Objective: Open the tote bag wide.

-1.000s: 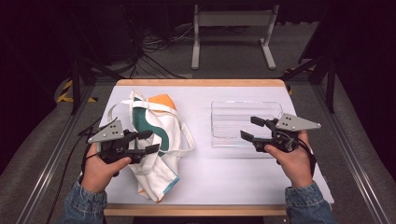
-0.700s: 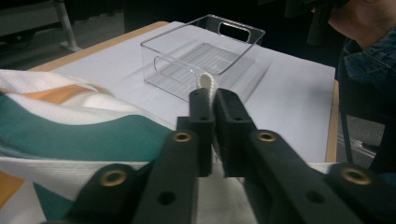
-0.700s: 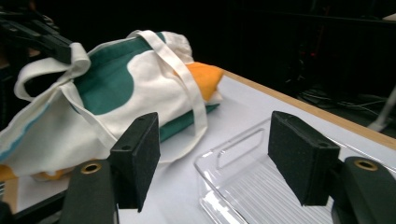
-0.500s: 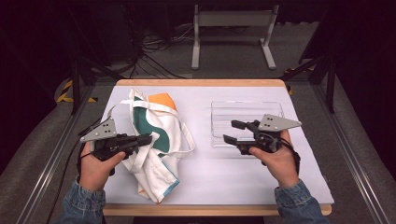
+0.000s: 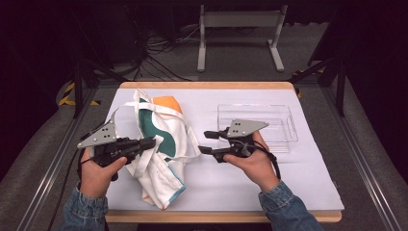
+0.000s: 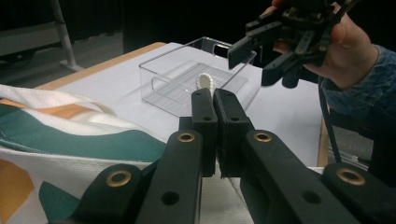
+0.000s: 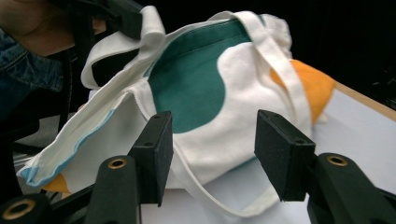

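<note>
A white cloth bag (image 5: 163, 139) with teal and orange patches lies crumpled on the left half of the table. My left gripper (image 5: 151, 143) is shut on a fold of its white cloth, and a bit of that cloth (image 6: 204, 81) sticks out past the closed tips (image 6: 214, 93). My right gripper (image 5: 205, 142) points left, just off the bag's right edge, and is open. Its jaws have just been closing, with nothing between the pads (image 7: 156, 140). The bag (image 7: 224, 84) fills the space ahead of them, and a loose strap (image 7: 210, 200) lies below.
A clear plastic box (image 5: 281, 126) stands empty at the back right of the white table cover (image 5: 240, 187). Behind the table are a metal stand (image 5: 238, 19) and cables on the floor. The right hand's gripper (image 6: 254, 63) hangs in front of the box (image 6: 187, 79).
My left jaws have closed on the bag's cloth. My right hand has slid left from in front of the clear box toward the bag, and its jaws have narrowed.
</note>
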Demonstrator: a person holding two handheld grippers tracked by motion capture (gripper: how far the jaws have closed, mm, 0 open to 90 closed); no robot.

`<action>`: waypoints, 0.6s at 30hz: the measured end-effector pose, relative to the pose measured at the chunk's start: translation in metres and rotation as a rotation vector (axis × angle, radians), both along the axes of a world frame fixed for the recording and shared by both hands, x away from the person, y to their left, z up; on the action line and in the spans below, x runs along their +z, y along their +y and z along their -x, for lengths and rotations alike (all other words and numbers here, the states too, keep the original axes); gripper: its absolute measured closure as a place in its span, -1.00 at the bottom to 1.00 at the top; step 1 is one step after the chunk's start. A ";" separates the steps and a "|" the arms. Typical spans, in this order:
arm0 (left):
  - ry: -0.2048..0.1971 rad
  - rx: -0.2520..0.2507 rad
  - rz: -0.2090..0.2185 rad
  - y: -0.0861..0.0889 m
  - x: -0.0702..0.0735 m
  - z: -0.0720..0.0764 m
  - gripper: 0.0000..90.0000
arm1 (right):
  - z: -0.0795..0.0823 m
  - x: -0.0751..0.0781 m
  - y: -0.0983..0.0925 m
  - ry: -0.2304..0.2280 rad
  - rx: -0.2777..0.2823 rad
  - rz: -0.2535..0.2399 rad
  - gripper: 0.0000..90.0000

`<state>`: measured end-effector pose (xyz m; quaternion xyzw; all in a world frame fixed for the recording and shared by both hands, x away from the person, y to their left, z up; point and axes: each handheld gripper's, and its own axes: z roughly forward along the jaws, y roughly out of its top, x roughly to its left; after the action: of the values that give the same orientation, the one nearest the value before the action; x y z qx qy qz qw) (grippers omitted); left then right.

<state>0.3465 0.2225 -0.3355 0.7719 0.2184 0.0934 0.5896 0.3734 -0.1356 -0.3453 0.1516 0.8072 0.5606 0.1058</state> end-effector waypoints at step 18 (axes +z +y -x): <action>0.011 -0.010 0.025 0.002 -0.002 -0.001 0.95 | 0.000 -0.022 0.065 0.022 0.144 0.113 0.20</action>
<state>0.3478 0.2240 -0.3374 0.7660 0.2191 0.0833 0.5986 0.3731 -0.0704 -0.3672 0.0929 0.8475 0.5186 0.0648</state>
